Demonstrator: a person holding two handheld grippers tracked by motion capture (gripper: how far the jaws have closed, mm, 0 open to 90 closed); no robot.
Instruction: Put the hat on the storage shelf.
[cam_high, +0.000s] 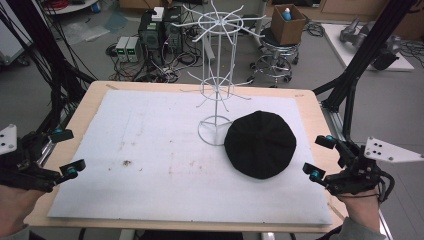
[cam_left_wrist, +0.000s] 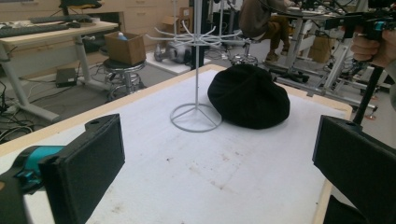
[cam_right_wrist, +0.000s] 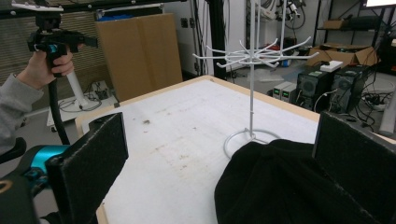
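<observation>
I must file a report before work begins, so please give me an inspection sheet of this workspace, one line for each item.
Surface: white mat on a wooden table, with some brown stains.
Job's things: black hat lies flat on the mat; its edge is against the base ring of the white wire rack, which stands upright with bare hooks.
Clutter: nothing seen on the mat.
Grippers: left gripper open, at the left edge, holds nothing; right gripper open, beside the hat, not touching it.
Cables: black cable at the right gripper.
Surroundings: computers, stool, cardboard box, floor cables.
</observation>
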